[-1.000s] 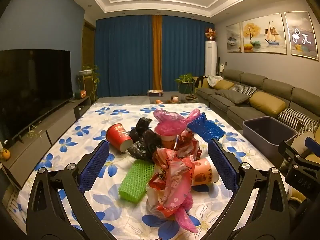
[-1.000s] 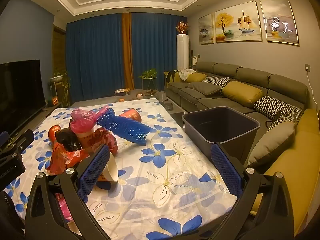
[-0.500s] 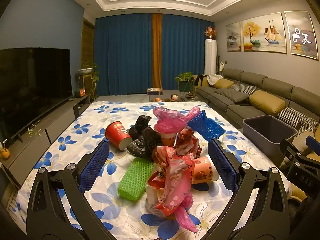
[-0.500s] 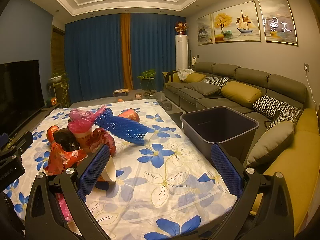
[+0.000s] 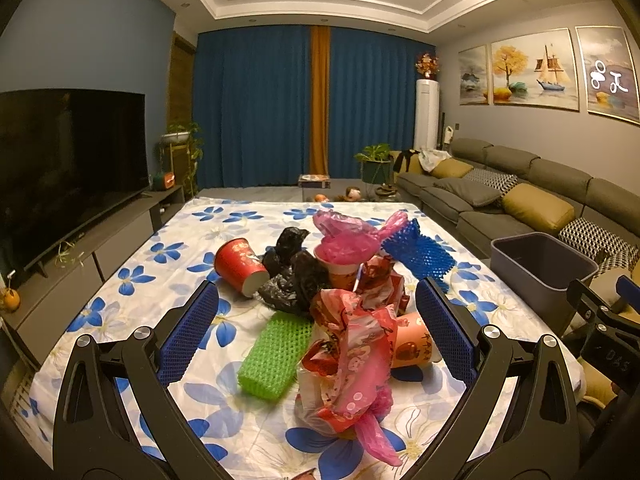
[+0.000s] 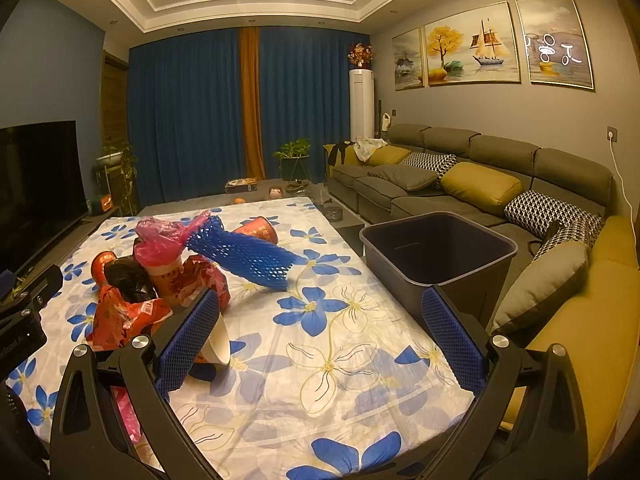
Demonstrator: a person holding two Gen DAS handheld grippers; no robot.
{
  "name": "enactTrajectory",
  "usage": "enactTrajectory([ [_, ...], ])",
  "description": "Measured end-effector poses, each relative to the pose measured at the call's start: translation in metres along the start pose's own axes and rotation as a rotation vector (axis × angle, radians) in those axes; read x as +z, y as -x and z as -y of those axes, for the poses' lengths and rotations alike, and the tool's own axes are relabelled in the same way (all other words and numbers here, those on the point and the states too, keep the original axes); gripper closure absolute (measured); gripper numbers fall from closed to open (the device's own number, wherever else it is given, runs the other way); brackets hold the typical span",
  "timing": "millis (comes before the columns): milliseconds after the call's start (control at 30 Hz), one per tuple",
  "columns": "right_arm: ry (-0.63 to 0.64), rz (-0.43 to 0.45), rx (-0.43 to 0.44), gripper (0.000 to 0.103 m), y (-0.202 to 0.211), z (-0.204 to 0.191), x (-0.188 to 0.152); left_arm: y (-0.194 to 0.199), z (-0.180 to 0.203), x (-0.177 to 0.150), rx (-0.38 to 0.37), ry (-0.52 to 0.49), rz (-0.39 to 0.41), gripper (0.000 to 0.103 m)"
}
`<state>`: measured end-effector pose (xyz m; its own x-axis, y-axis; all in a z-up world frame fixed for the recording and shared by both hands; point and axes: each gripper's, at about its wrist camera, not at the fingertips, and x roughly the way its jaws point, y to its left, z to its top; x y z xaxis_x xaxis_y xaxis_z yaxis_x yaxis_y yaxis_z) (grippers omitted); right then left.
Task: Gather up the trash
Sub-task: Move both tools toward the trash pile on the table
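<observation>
A heap of trash lies on the flowered tablecloth (image 5: pixel 160 256): a crumpled red and pink wrapper (image 5: pixel 348 356) nearest me, a green foam net (image 5: pixel 276 352), a black bag (image 5: pixel 292 276), a tipped red paper cup (image 5: pixel 238 266), a pink bag (image 5: pixel 344 236) stuffed in a cup, a blue foam net (image 5: pixel 420 254) and an orange cup (image 5: pixel 414 346) on its side. My left gripper (image 5: pixel 316 336) is open, its jaws on either side of the wrapper without touching it. My right gripper (image 6: pixel 320 336) is open over bare cloth, right of the heap. The blue foam net (image 6: pixel 244 254) shows there too.
A dark grey bin (image 6: pixel 436 254) stands off the table's right edge, against the grey sofa (image 6: pixel 460 184) with yellow cushions. A TV (image 5: pixel 68 160) on a low cabinet runs along the left. Potted plants and blue curtains are at the far end.
Both views have shifted only slightly; the trash heap has not moved and both grippers stay open.
</observation>
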<state>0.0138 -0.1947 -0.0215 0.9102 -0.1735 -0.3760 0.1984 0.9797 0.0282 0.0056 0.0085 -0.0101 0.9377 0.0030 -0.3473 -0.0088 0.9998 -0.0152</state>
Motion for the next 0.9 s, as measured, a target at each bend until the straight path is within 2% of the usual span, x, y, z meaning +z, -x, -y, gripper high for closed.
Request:
enactTrajectory([
  [467, 0.003, -0.006, 0.016, 0.005, -0.007, -0.002, -0.006, -0.007, -0.014, -0.009, 0.027, 0.027, -0.014, 0.006],
  [900, 0.002, -0.006, 0.026, 0.005, -0.012, -0.005, -0.009, -0.008, -0.015, -0.012, 0.021, 0.033, -0.009, 0.006],
])
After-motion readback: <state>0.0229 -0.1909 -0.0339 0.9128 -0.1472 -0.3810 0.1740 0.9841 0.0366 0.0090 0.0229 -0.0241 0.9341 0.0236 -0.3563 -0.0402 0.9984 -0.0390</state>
